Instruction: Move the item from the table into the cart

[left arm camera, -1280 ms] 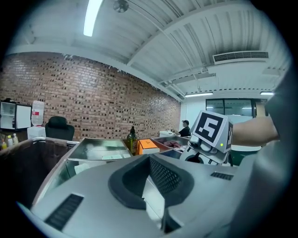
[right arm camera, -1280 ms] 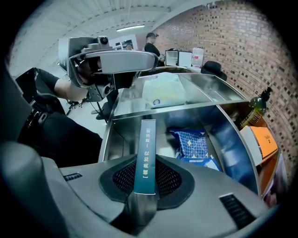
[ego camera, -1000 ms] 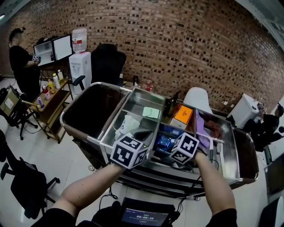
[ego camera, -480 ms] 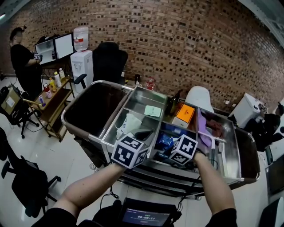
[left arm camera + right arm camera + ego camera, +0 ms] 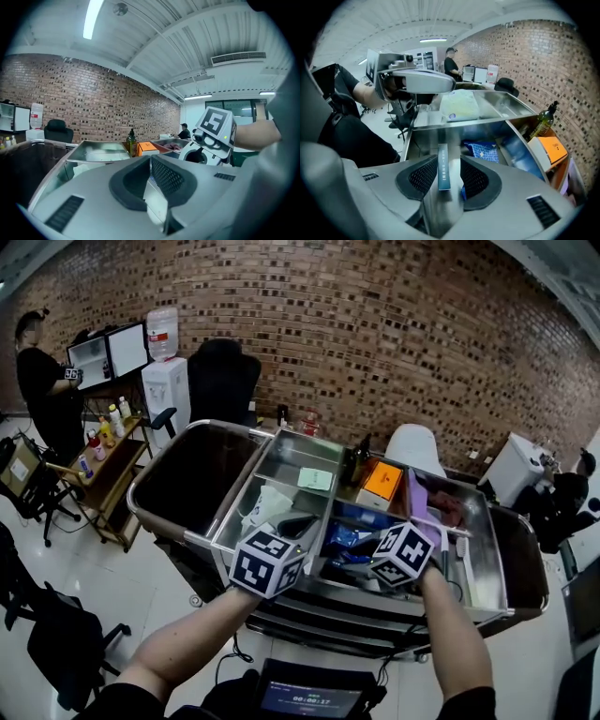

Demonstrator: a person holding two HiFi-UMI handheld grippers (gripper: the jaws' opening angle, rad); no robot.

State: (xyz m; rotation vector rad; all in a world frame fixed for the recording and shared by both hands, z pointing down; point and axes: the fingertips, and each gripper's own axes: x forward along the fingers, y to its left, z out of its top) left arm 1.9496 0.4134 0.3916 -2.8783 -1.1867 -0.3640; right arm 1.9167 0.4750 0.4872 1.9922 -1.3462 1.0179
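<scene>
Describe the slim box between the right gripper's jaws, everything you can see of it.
The slim box shows only its narrow edge, a long grey-blue strip with pale print along it, seemingly card. It runs lengthwise along the line of the right gripper, whose jaws have just been opening. A gap shows on either side, so neither pad presses it. Beyond it are the steel cart and a blue patterned packet. Whether it rests on anything cannot be told.

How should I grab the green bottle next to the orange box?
Probably by its narrow neck, coming down from above. The green bottle stands upright with the orange box close beside it, so its body is crowded but its top is free.
</scene>
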